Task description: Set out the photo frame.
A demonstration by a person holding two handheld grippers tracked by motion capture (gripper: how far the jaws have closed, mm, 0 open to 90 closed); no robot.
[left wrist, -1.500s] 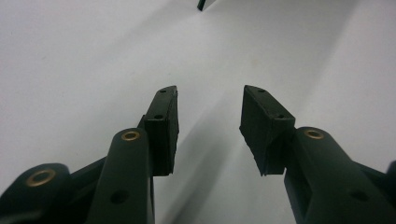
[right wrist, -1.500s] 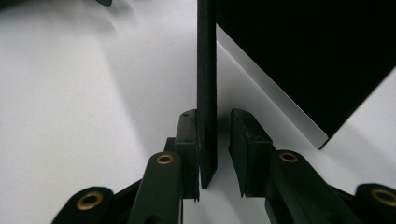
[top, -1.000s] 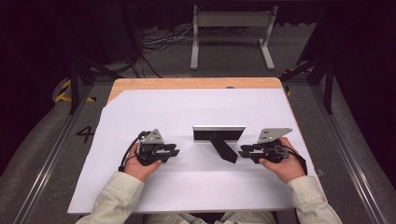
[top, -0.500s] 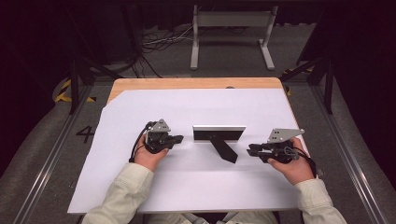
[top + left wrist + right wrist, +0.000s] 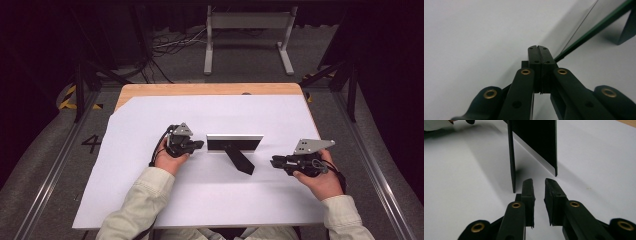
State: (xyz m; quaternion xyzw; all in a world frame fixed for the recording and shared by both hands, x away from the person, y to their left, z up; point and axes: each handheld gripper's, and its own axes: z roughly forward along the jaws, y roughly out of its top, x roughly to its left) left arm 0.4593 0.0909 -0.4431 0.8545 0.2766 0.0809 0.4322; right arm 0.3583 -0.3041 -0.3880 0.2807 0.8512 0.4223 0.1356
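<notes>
Frame stand (image 5: 235, 145) upright btwn grippers; right hand-held gripper (image 5: 539, 185) jaws apart.

A wooden desk (image 5: 210, 89) carries the scene, its bare light-brown top visible as a strip along the far edge and at the far left corner. A large white sheet (image 5: 150, 200) lies flat over nearly all of it, with its far left corner cut off at a slant. Near the middle of the sheet stands a black picture frame (image 5: 235, 143), long side down, propped by a black back strut (image 5: 240, 161) that slants toward the person and rests on the sheet.
</notes>
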